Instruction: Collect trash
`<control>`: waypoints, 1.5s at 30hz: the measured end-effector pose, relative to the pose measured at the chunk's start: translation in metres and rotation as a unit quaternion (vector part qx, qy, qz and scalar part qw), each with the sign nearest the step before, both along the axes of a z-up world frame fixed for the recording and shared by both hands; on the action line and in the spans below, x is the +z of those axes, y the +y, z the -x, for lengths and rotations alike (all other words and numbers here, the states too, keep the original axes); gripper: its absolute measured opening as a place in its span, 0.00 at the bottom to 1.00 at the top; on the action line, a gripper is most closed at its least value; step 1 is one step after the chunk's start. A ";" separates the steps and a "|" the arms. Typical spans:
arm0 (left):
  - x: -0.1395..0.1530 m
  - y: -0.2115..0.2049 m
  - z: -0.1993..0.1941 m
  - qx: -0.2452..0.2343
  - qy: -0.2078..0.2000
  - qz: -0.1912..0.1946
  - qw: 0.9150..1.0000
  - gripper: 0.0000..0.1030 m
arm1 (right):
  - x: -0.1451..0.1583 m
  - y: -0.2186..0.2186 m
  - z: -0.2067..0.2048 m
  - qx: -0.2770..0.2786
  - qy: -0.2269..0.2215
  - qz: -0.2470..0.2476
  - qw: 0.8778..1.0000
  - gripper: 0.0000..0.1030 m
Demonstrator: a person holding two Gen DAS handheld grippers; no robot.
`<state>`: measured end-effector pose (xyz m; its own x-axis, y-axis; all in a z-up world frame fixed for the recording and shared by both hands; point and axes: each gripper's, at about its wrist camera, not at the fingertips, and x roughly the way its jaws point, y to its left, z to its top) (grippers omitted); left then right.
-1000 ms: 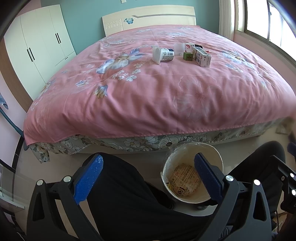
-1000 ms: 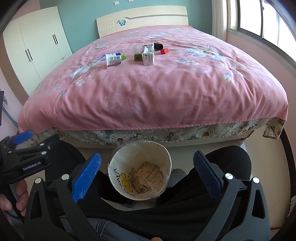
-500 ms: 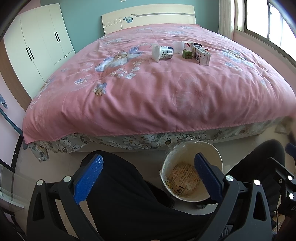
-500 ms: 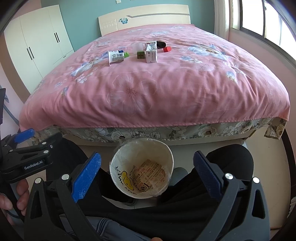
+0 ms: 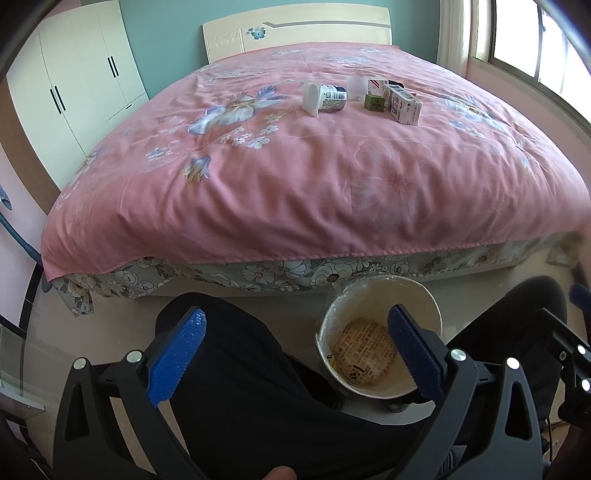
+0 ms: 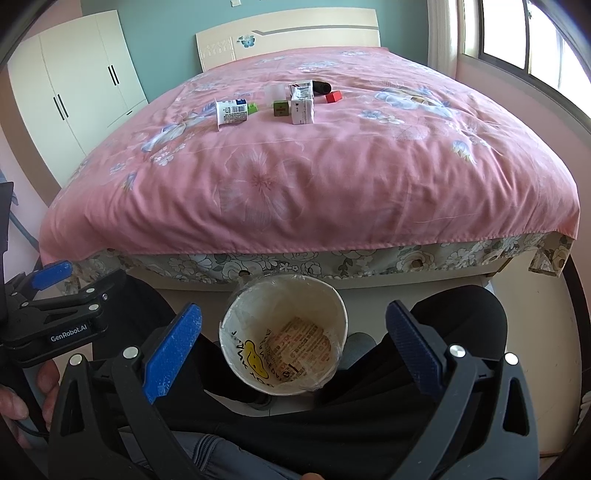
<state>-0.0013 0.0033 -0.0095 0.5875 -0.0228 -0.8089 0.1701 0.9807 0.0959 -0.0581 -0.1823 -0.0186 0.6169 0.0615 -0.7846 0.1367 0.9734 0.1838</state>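
Observation:
Far back on the pink bedspread point(image 5: 314, 177) lies the trash: a white yogurt cup point(image 5: 323, 96) on its side, a milk carton point(image 5: 404, 105), a small green box point(image 5: 373, 102). The right wrist view shows the same yogurt cup point(image 6: 231, 110), milk carton point(image 6: 302, 103), green box point(image 6: 280, 109), a red box point(image 6: 333, 96) and a black item point(image 6: 320, 87). On the floor between the person's legs stands a round paper bin point(image 6: 284, 332), a wrapper lying inside; the left wrist view catches this bin point(image 5: 376, 341) too. Both the left gripper point(image 5: 295, 347) and the right gripper point(image 6: 293, 339) are open, empty, well short of the bed.
The person's dark trouser legs point(image 5: 240, 387) fill the floor beside the bin. A white wardrobe point(image 5: 74, 92) stands left, a window point(image 5: 535, 40) right, a headboard point(image 5: 295, 31) behind. A hand holding the left gripper's body point(image 6: 55, 317) shows at the left of the right wrist view.
Both views have drifted slightly forward and up, so the bed and its trash appear a little nearer. Both grippers stay open and empty.

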 end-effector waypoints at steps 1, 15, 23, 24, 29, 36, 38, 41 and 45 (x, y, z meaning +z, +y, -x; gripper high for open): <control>0.000 0.001 0.000 0.001 0.003 0.001 1.000 0.98 | 0.001 -0.002 0.000 -0.001 -0.001 0.001 1.000 0.95; 0.011 -0.007 -0.012 -0.020 -0.022 0.012 0.999 0.98 | 0.014 -0.017 -0.029 -0.009 -0.022 0.019 1.000 0.95; 0.033 0.001 -0.050 0.000 -0.083 0.004 0.997 0.98 | 0.024 -0.036 -0.067 -0.014 -0.036 0.030 0.999 0.95; 0.036 0.002 -0.055 0.006 -0.088 0.007 0.996 0.98 | 0.026 -0.039 -0.071 -0.014 -0.040 0.030 0.999 0.95; 0.038 0.002 -0.081 0.004 -0.086 -0.003 0.996 0.98 | 0.032 -0.051 -0.092 -0.009 -0.050 0.035 0.998 0.95; 0.037 -0.005 -0.116 -0.009 -0.099 -0.008 0.995 0.98 | 0.037 -0.073 -0.123 0.004 -0.056 0.015 0.998 0.95; 0.037 -0.007 -0.126 -0.014 -0.103 -0.008 0.995 0.98 | 0.037 -0.079 -0.133 0.006 -0.055 0.005 0.998 0.95; 0.034 -0.010 -0.144 -0.017 -0.087 -0.010 0.996 0.98 | 0.035 -0.085 -0.149 0.015 -0.053 0.000 0.998 0.95; 0.028 -0.013 -0.172 -0.015 -0.067 0.006 0.998 0.98 | 0.033 -0.089 -0.170 0.021 -0.051 -0.001 0.998 0.95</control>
<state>0.1705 -0.0099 0.0190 0.6887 -0.0512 -0.7233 0.1860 0.9766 0.1079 0.1118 -0.2711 0.0139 0.6909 0.0910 -0.7172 0.0759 0.9774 0.1972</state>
